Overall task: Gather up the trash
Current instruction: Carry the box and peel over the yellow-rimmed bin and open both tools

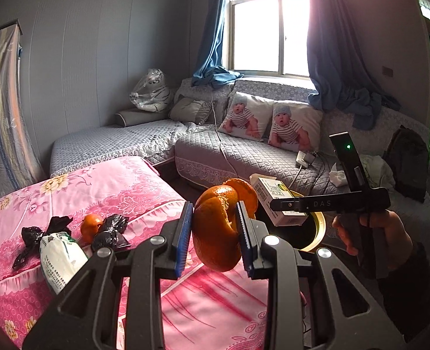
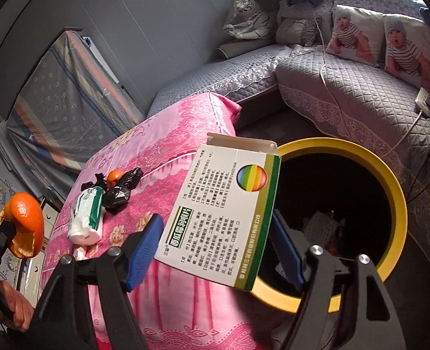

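Observation:
My left gripper is shut on a curled piece of orange peel, held above the pink cloth's near edge. The same peel shows at the far left of the right wrist view. My right gripper is shut on a white medicine box with a green stripe and its top flap open. The box hangs at the left rim of a black bin with a yellow rim, which holds some trash. In the left wrist view the box sits just right of the peel, over the bin.
On the pink cloth-covered table lie two crumpled black bags, a small orange and a white tissue pack. A grey quilted sofa with cushions and a charger cable runs behind the bin.

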